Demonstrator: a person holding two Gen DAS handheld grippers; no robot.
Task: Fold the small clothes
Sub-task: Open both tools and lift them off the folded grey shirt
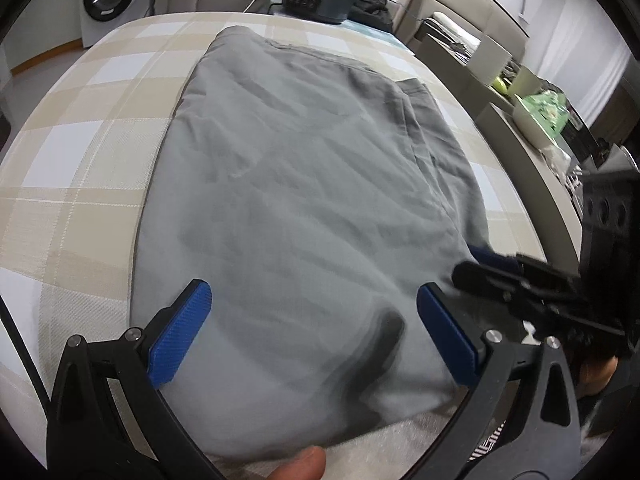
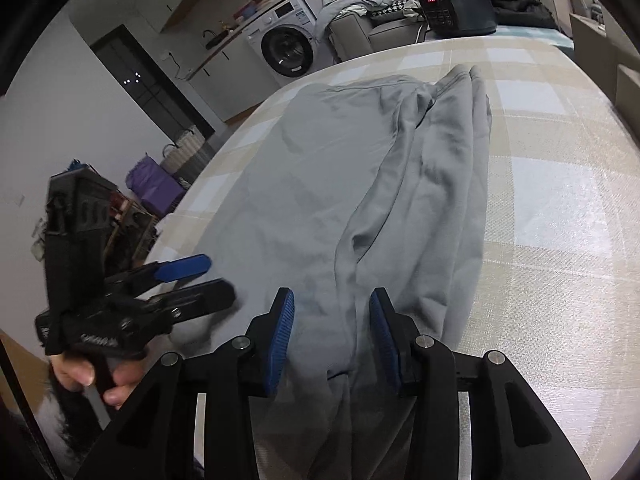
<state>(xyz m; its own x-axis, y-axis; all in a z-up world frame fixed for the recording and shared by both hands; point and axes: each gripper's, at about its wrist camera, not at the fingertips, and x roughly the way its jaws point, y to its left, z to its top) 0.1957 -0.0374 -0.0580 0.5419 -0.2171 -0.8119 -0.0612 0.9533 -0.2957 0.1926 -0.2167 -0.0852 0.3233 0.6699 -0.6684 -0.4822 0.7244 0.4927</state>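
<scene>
We find the garment [image 1: 304,184] lying flat on the surface [image 1: 80,152], one edge folded lengthwise along its right side. At its near end, our left gripper [image 1: 314,336] sits left of our right gripper [image 2: 332,340]. Beyond the far edge stand a cooker [image 2: 456,6] and, further left, a washing machine [image 2: 286,46].
</scene>
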